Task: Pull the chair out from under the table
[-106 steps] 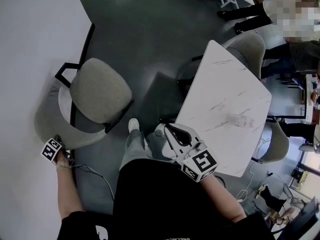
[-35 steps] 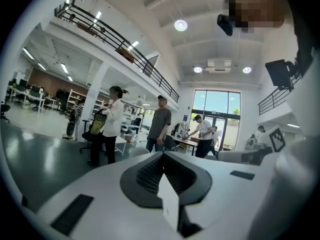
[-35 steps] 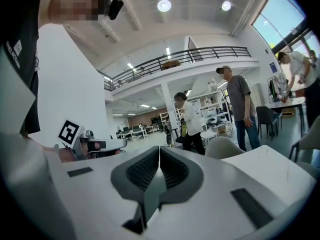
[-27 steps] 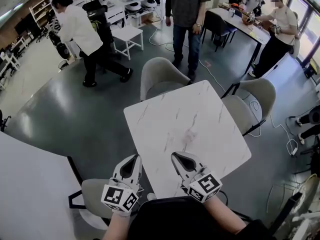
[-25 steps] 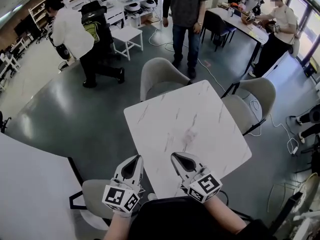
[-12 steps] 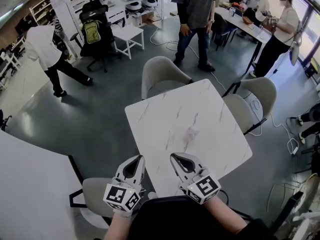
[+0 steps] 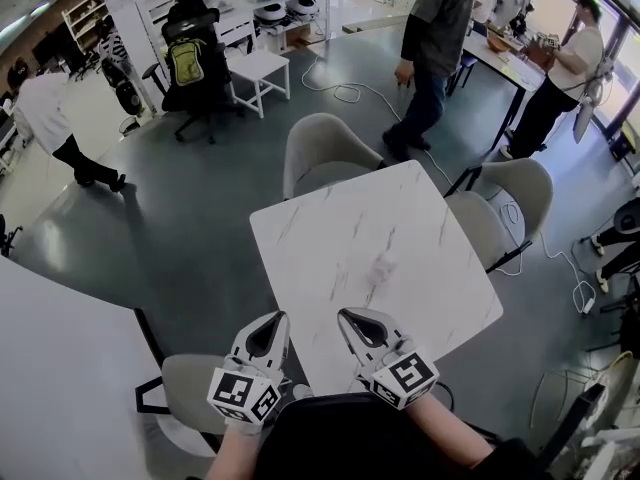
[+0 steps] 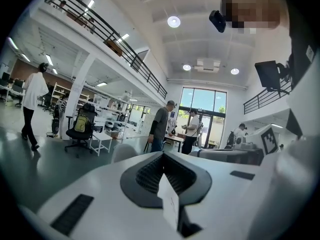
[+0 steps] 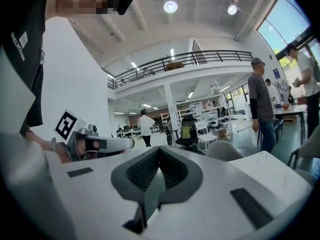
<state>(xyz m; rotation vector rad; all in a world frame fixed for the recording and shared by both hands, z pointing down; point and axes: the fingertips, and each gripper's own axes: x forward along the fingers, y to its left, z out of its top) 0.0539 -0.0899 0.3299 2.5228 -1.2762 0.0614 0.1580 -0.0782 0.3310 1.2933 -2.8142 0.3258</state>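
A grey upholstered chair (image 7: 190,396) with a black frame stands at the lower left, clear of the white marble table (image 7: 375,253) and beside my legs. My left gripper (image 7: 270,320) hovers over the table's near corner, shut and empty; its jaws (image 8: 162,156) meet with nothing between them. Beside it my right gripper (image 7: 352,318) is held level over the same edge, also shut and empty, its jaws (image 9: 159,151) closed together. In the right gripper view the left gripper (image 9: 95,144) shows alongside. Neither gripper touches the chair.
Two more grey chairs stay tucked at the table, one on the far side (image 7: 320,153) and one on the right (image 7: 500,203). A white wall (image 7: 60,378) is close on my left. People walk in the background, near desks and a black office chair (image 7: 190,53).
Some seconds ago my left gripper was at the chair's back and I looked down; now both grippers are over the table. Over the last second only the background people moved.
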